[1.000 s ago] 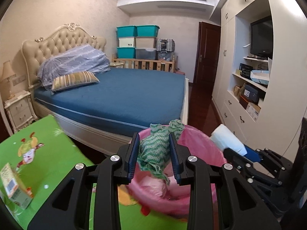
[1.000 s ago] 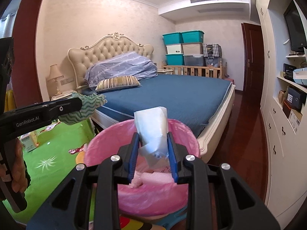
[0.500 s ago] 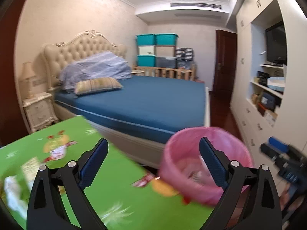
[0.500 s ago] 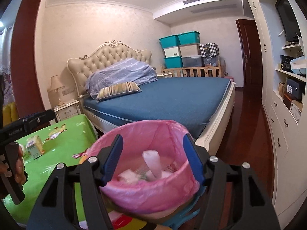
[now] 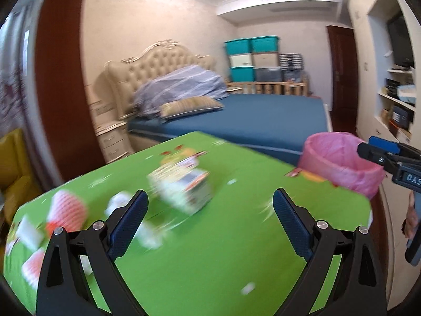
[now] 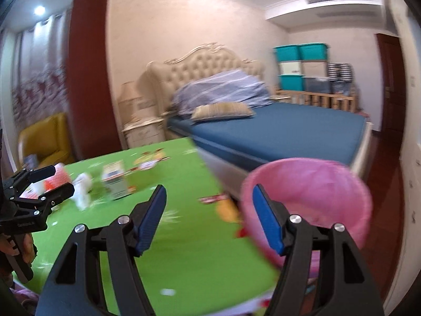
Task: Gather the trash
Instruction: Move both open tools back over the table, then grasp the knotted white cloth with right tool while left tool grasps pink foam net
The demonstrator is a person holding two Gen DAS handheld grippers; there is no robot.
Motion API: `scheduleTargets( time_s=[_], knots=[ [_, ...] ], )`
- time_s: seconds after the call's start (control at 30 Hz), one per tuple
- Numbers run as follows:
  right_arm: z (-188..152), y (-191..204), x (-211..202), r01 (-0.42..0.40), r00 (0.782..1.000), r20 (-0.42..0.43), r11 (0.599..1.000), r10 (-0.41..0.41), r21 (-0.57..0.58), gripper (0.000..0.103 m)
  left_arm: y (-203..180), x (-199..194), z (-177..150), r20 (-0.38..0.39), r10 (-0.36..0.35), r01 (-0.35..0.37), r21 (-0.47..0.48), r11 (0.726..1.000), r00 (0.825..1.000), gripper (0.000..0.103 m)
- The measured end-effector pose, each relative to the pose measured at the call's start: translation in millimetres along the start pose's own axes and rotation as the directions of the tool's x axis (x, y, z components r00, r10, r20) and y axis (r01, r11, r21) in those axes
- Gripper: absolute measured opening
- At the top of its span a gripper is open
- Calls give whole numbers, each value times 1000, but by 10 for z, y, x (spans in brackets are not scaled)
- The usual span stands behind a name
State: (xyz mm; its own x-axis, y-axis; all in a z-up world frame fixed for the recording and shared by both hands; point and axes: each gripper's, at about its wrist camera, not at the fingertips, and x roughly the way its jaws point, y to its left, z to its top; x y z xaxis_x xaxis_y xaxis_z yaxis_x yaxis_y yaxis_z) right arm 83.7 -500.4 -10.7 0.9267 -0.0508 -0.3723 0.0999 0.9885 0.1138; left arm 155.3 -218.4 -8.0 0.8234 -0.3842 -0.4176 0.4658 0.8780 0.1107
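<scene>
My left gripper (image 5: 210, 200) is open and empty above the green table (image 5: 210, 250). A small printed carton (image 5: 181, 187) lies just beyond it, with crumpled white tissue (image 5: 118, 205) and a red-and-white paper cup (image 5: 68, 210) to its left; all are blurred. The pink-lined trash bin (image 5: 339, 163) stands past the table's right edge. My right gripper (image 6: 209, 197) is open and empty over the table's right side, beside the bin (image 6: 310, 200). The carton (image 6: 114, 179) and tissue (image 6: 81, 187) lie far left in the right wrist view, near the left gripper (image 6: 50, 181).
A bed with blue sheet (image 5: 257, 121) lies beyond the table. A nightstand (image 5: 113, 139) stands at the bed's left, a yellow armchair (image 6: 44, 139) further left. White built-in shelves (image 5: 394, 105) line the right wall. More red-and-white scraps (image 5: 31, 266) lie at the table's left edge.
Both grippers opened and dropped the green cloth and white tissue into the bin. Both then swung left from the bin toward the table; the left one now faces the carton.
</scene>
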Motion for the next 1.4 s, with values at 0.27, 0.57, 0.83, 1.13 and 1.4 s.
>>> scheduleTargets(
  time_s=[0.27, 0.57, 0.83, 1.13, 1.4],
  knots=[
    [-109, 1124, 442, -154, 983, -110, 985, 144, -84, 66, 711, -668, -456, 21, 175, -175, -16, 984, 984, 89],
    [-101, 2018, 786, -271, 950, -209, 943, 230, -193, 66, 1646, -1015, -761, -89, 333, -344, -166, 924, 939, 89],
    [34, 2454, 1385, -297, 928, -292, 931, 230, -212, 66, 1994, -877, -891, -188, 320, -358, -226, 906, 929, 89],
    [160, 2735, 2054, -276, 912, -360, 942, 195, -191, 66, 2124, -518, -847, -250, 277, -338, -245, 909, 928, 89],
    [74, 2880, 2214, -283, 901, -395, 932, 178, -226, 63, 2144, -439, -889, -250, 280, -343, -261, 902, 927, 89]
  ],
)
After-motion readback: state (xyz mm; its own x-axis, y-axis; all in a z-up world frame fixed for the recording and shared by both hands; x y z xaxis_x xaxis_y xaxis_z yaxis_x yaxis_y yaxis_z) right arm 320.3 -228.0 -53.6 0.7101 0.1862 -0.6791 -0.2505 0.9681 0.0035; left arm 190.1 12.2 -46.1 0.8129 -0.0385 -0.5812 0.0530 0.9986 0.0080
